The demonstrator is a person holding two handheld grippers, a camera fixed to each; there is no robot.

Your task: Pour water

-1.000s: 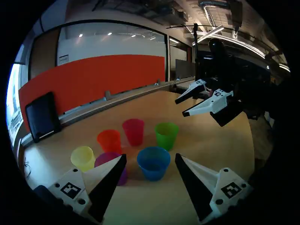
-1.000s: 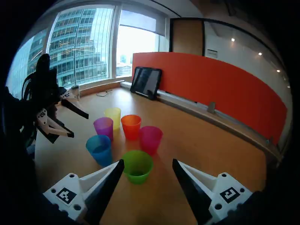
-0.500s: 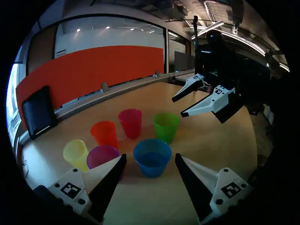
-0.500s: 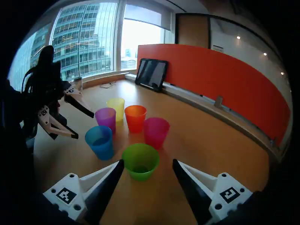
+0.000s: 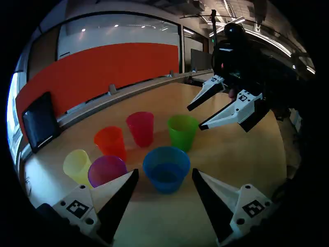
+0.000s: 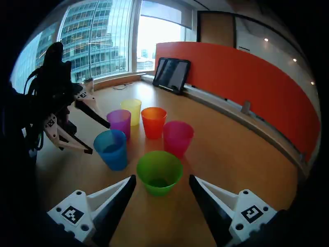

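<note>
Standing close together on the wooden table (image 6: pixel 234 164) are found a blue cup (image 5: pixel 166 166), a green cup (image 6: pixel 159 172), a pink cup (image 6: pixel 177 138), an orange cup (image 6: pixel 153 121), a purple cup (image 6: pixel 119 121) and a yellow cup (image 6: pixel 131 109), all upright and open at the top.

The left gripper (image 5: pixel 163 171) is held low over the table with its jaws spread wide. In the left gripper view the blue cup is seen between the two fingertips and just ahead of them, and it is touched by neither finger. A darker layer is seen at the bottom of this cup; it may be water, but this cannot be decided from the pictures. The purple cup is partly covered by one finger of this gripper, and the yellow cup is placed just beside it.

The right gripper (image 6: pixel 162 178) is also opened wide and nothing is held in it. In the right gripper view the green cup is placed just in front of the gap between its fingers, with the blue cup beside it and the pink cup behind it. In the left gripper view this gripper is seen raised above the table, near the green cup.

A dark tablet (image 6: pixel 172 74) is leaned against an orange wall panel (image 6: pixel 255 86) at the far edge of the table. Large windows (image 6: pixel 94 41) are seen behind it.
</note>
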